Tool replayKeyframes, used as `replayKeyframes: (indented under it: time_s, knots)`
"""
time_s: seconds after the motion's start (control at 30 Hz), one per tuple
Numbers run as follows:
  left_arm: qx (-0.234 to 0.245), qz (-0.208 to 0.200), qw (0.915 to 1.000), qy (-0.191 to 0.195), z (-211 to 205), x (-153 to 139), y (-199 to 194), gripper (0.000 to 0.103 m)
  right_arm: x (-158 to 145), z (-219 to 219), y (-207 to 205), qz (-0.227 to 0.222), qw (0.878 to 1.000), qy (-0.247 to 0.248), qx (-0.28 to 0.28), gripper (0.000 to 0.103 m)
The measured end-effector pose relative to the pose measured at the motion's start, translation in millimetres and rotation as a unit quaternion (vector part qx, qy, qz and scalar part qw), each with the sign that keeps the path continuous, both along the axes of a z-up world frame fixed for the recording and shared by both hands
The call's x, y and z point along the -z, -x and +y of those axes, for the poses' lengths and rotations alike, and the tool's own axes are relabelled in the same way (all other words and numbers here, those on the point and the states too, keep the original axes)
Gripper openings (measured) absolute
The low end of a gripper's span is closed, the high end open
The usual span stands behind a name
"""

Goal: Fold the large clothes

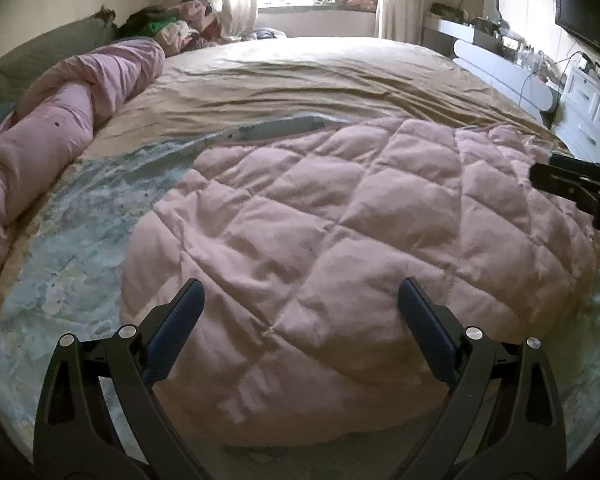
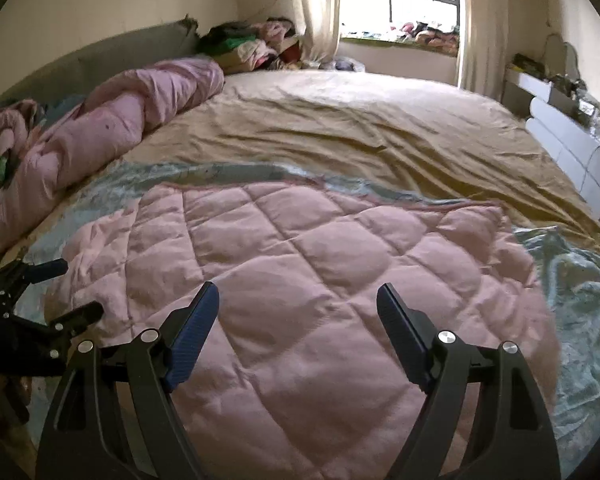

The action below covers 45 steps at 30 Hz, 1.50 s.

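Left gripper [image 1: 300, 336]: jaws spread wide, nothing between them, hovering above the near edge of the pink quilted garment [image 1: 340, 240]. Right gripper [image 2: 298, 338]: jaws likewise spread and empty, over the garment's near half. Each gripper shows at the edge of the other's view; neither appears to touch the fabric.

The garment lies flat on the bed [image 2: 380, 120], on a pale blue-green patterned cover [image 1: 80, 240], looking like a roughly squared, puffy block. Its far hem sits near where the tan sheet [image 1: 300, 80] begins. Whether it is already doubled over, cannot tell.

Judgement: next grasp pending. To do it well, take the two near corners, one per gripper, biting deep enough to catch all layers of the thick padding. Lift both sides evenly, carry them to the far hem, and line up the edges before release. Slippery fill may bulge, so press flat after.

Farther off: rolled pink duvet [image 2: 120, 112] along the headboard side, a clothes heap [image 2: 252, 44] in the corner, window [image 2: 400, 0] beyond.
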State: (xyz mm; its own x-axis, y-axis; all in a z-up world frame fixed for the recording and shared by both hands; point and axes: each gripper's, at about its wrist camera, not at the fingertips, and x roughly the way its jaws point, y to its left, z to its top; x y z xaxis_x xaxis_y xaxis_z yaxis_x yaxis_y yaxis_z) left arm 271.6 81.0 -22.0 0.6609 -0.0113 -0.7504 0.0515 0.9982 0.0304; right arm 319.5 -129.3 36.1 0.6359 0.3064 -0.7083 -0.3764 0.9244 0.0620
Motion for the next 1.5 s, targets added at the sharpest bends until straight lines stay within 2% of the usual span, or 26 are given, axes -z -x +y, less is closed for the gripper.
replayKeyframes:
  time_s: [0.07,0.2,0.33,0.43,0.6,0.7,0.9,1.07,1.1,1.27,1.5]
  knots:
    - [0.0,0.01,0.9999,0.005,2.6,6.3,-3.2,0.093,7.9,7.6,-5.9,0.011,1.0,0.007,-0.005,0.08]
    - [0.001,0.014,0.9998,0.014,6.0,16.0,-6.6,0.095,37.5,24.3,-28.3,0.063,0.998,0.031,-0.004,0.08]
    - [0.001,0.022,0.9995,0.023,8.3,30.2,-11.6,0.095,60.3,30.3,-43.4,0.089,0.995,0.04,0.011,0.085]
    - [0.0,0.03,0.9992,0.028,8.4,40.8,-14.7,0.095,73.1,38.2,-46.0,0.089,0.994,0.063,0.015,0.087]
    - [-0.002,0.031,0.999,0.033,8.7,43.6,-15.3,0.095,79.6,38.8,-45.5,0.086,0.994,0.062,0.023,0.087]
    - [-0.005,0.021,0.9992,0.035,10.3,30.4,-6.9,0.095,63.8,34.6,-39.4,0.074,0.996,0.048,0.024,0.085]
    - [-0.019,-0.011,0.9995,0.021,18.3,-0.8,18.9,0.095,14.5,1.7,7.9,0.018,0.999,-0.016,0.027,0.091]
    - [-0.031,-0.027,0.9989,0.023,25.5,-18.6,34.9,0.095,-10.1,-17.9,44.7,-0.005,0.999,-0.025,0.021,0.094]
    - [-0.033,-0.03,0.9987,0.025,26.2,-21.8,37.5,0.095,-13.2,-20.4,49.3,-0.009,0.999,-0.026,0.021,0.098]
    - [-0.043,-0.035,0.9983,0.015,30.5,-26.1,51.5,0.095,-27.6,-44.0,77.6,-0.029,0.998,-0.037,0.029,0.098]
    - [-0.063,-0.027,0.9976,0.008,42.9,-20.4,71.0,0.095,-22.3,-90.4,95.7,-0.027,0.996,-0.041,0.074,0.098]
